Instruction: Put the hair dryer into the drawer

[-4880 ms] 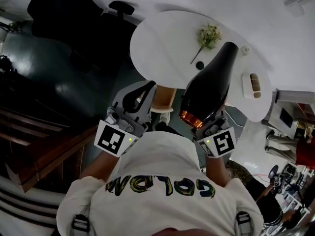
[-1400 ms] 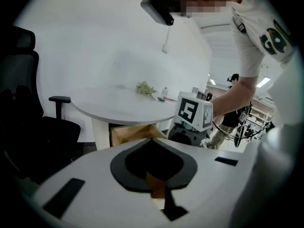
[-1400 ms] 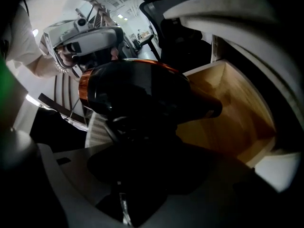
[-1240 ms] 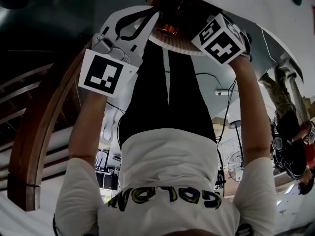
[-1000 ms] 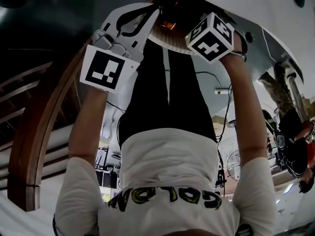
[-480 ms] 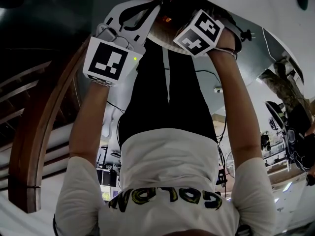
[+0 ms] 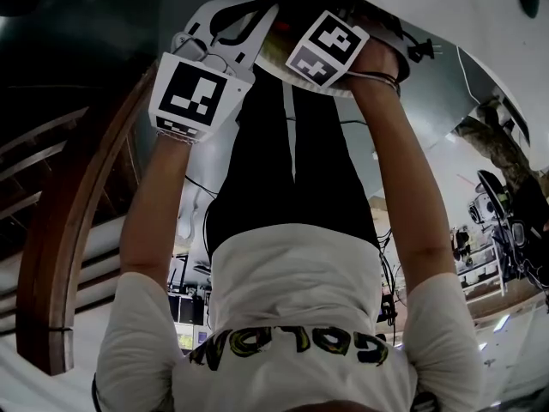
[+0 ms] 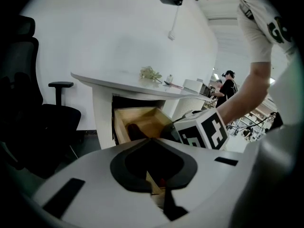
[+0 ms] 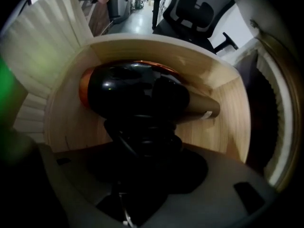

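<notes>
While the right gripper [image 9: 142, 148] clamps the hair dryer [image 9: 133, 96] by its handle, its body sits inside the drawer [image 9: 232, 127] — wooden walls close around. Left gripper [image 8: 153, 140], jaws together and empty, hangs before the open drawer front.

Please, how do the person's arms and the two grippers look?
The left gripper is white with a black-edged teardrop opening. It and the right gripper each carry a white cube with black square markers. The person wears short white sleeves.
</notes>
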